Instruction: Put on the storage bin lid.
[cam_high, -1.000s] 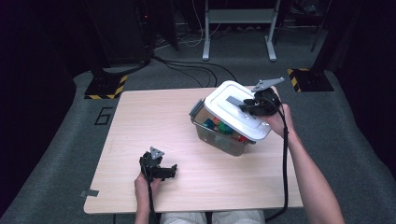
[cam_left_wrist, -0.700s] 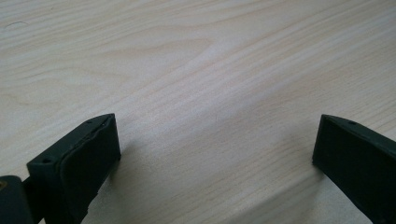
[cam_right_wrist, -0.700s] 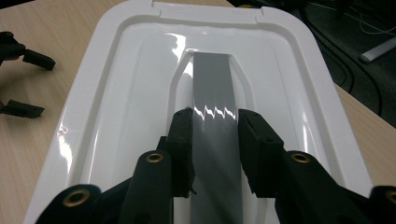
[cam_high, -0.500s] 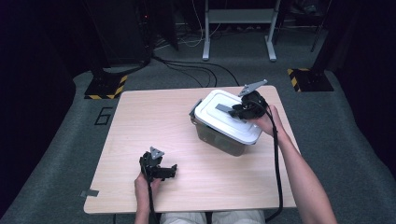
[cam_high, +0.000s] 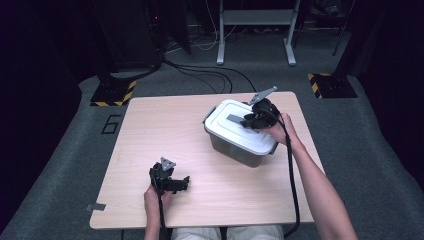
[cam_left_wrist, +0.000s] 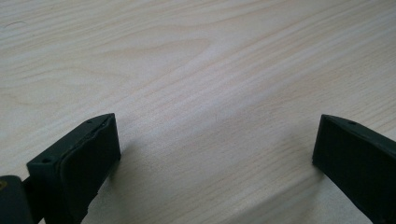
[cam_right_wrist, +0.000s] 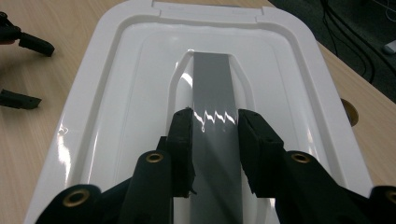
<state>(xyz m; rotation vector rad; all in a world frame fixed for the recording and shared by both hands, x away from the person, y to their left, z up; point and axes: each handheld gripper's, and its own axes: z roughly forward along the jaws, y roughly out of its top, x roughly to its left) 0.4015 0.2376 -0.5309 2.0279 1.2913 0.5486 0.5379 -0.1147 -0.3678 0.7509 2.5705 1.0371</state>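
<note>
A light wooden table (cam_high: 150, 130) carries a lidded storage box (cam_high: 240, 142).

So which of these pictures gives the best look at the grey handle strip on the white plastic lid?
The right gripper view: the grey handle strip runs up its middle, clamped between the right gripper's jaws. The high view shows it small on the white plastic lid. The left gripper view faces bare wood.

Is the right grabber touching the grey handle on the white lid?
Touching. The right gripper view shows the right hand-held gripper with both pads pressed against the grey handle.
</note>
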